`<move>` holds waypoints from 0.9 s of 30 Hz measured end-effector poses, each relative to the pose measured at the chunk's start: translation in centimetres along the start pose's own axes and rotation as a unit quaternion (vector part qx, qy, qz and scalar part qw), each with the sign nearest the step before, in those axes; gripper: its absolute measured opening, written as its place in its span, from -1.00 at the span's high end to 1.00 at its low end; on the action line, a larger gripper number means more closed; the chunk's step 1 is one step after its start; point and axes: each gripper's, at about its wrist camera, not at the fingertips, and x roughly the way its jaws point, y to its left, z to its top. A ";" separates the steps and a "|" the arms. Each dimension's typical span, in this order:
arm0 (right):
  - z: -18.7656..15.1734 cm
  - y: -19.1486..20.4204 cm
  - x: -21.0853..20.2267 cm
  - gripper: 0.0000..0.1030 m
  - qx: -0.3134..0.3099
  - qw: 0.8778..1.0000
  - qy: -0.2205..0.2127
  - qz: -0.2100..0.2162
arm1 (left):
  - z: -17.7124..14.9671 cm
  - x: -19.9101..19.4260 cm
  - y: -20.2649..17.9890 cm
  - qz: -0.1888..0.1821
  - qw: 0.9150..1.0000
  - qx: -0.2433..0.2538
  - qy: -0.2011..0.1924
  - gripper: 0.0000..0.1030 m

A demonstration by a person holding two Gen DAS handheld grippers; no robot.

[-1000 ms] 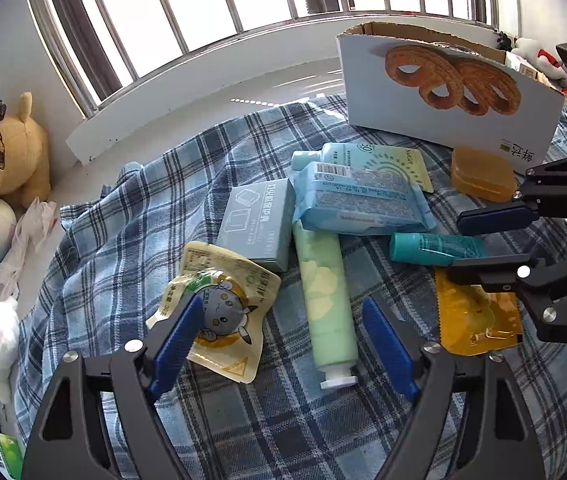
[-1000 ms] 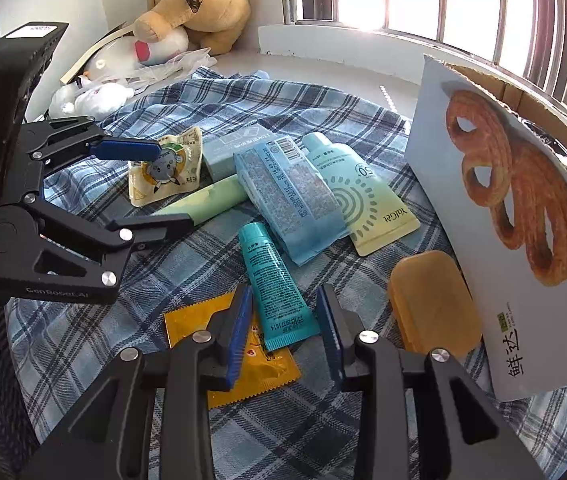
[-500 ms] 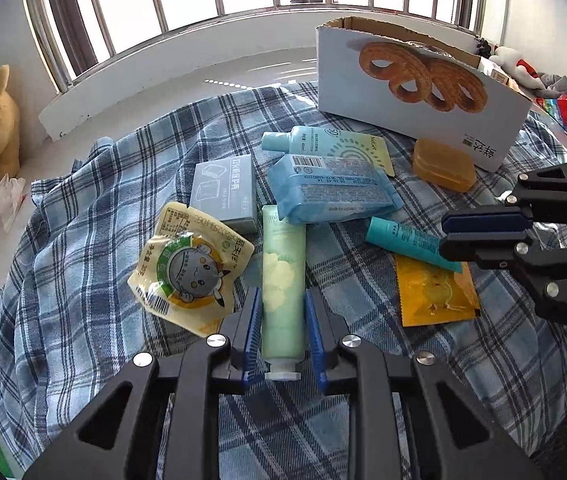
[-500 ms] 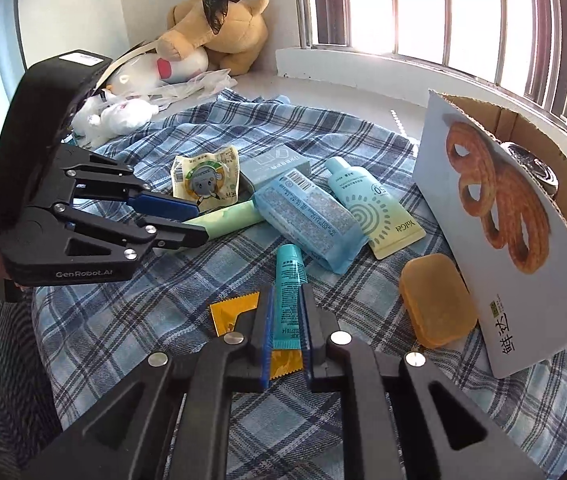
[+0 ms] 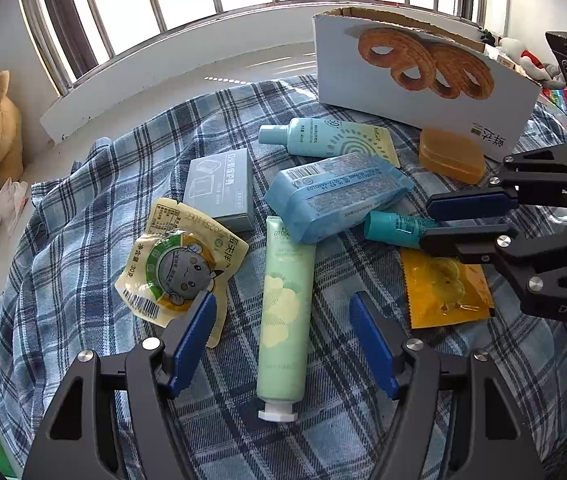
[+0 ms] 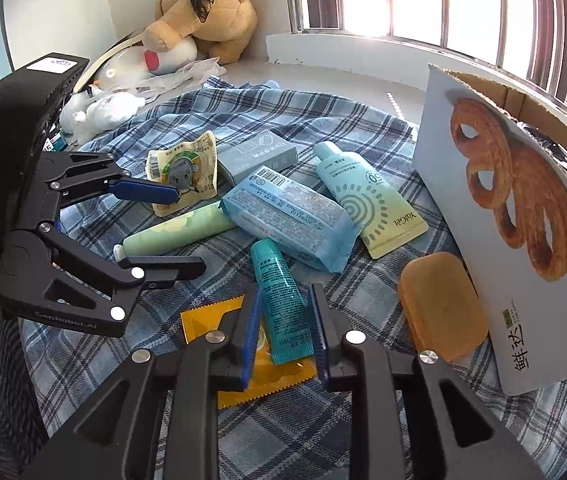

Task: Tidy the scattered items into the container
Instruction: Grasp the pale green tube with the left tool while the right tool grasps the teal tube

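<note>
The pale green plastic tube (image 5: 285, 312) lies on the blue plaid cloth (image 5: 83, 240) between my left gripper (image 5: 283, 336), whose jaws have just opened apart. My right gripper (image 6: 283, 328), also just widened, straddles the small teal tube (image 6: 279, 300) without pressing it, near the cardboard box (image 6: 523, 240).

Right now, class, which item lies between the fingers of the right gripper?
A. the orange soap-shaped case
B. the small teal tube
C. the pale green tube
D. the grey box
B: the small teal tube lies between the fingers of the right gripper, on top of the yellow sachet; the other three items lie elsewhere on the cloth.
</note>
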 end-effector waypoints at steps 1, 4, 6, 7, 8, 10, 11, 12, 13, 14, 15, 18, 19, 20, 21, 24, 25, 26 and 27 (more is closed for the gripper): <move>0.0 -0.1 0.3 0.48 0.002 1.000 0.007 0.003 | 0.1 0.1 0.0 -0.002 1.000 -0.003 -0.005 -0.39; 0.0 0.0 0.5 0.46 -0.001 1.000 0.010 0.007 | 0.2 0.2 0.0 -0.010 1.000 -0.006 -0.004 -0.37; 0.0 0.2 0.5 0.47 -0.002 1.000 0.009 0.005 | 0.3 0.2 0.2 -0.034 0.999 -0.015 0.002 0.13; -0.1 0.3 0.4 0.53 -0.003 1.000 0.008 0.003 | 0.4 0.1 0.2 -0.039 0.999 -0.022 0.007 0.24; -0.2 0.4 0.3 0.56 -0.004 1.000 0.006 -0.001 | 0.4 -0.1 0.1 -0.037 0.999 -0.022 0.009 0.49; -0.3 0.6 -0.2 0.60 -0.009 1.000 -0.004 -0.013 | 0.4 -0.3 -0.4 -0.026 1.000 -0.009 0.009 0.49; -0.4 0.7 -0.5 0.60 -0.011 1.000 -0.012 -0.019 | 0.3 -0.5 -0.6 -0.021 1.000 -0.002 0.007 0.49; -0.4 0.7 -0.9 0.60 -0.010 1.000 -0.019 -0.020 | 0.2 -0.8 -0.8 -0.017 1.000 0.002 0.004 0.49; -0.3 0.7 -1.3 0.60 -0.009 0.999 -0.025 -0.018 | 0.1 -1.1 -0.9 -0.016 1.000 0.004 0.000 0.49; -0.3 0.6 -1.8 0.60 -0.006 0.999 -0.033 -0.015 | 0.0 -1.6 -1.0 -0.018 1.000 0.004 -0.004 0.50; -0.2 0.6 -2.2 0.60 -0.004 0.999 -0.041 -0.015 | 0.0 -2.0 -0.9 -0.022 1.000 0.003 -0.008 0.50; 0.0 0.6 -3.5 0.60 0.000 0.998 -0.064 -0.020 | 0.1 -3.8 -0.9 -0.021 0.999 0.004 -0.025 0.53; 0.1 0.6 -4.0 0.60 0.002 0.997 -0.072 -0.021 | 0.2 -4.4 -0.8 -0.019 0.999 0.006 -0.032 0.55; 0.1 0.6 -4.5 0.60 0.003 0.996 -0.081 -0.024 | 0.5 -5.1 -0.8 -0.015 0.999 0.007 -0.040 0.60; 0.3 0.6 -5.1 0.60 0.004 0.996 -0.090 -0.028 | 0.7 -5.8 -0.8 -0.013 0.999 0.008 -0.049 0.61; 0.8 0.4 -6.7 0.60 0.009 0.993 -0.116 -0.036 | 1.7 -7.8 -0.6 -0.012 0.997 0.007 -0.075 0.61; 0.9 0.2 -7.2 0.60 0.010 0.991 -0.124 -0.041 | 2.1 -8.2 -0.6 -0.013 0.997 0.009 -0.080 0.61; 1.1 0.0 -7.7 0.60 0.013 0.990 -0.132 -0.044 | 2.5 -8.5 -0.6 -0.012 0.996 0.011 -0.082 0.61; 1.2 -0.3 -8.1 0.60 0.021 0.989 -0.139 -0.043 | 2.8 -8.7 -0.7 -0.010 0.996 0.012 -0.085 0.61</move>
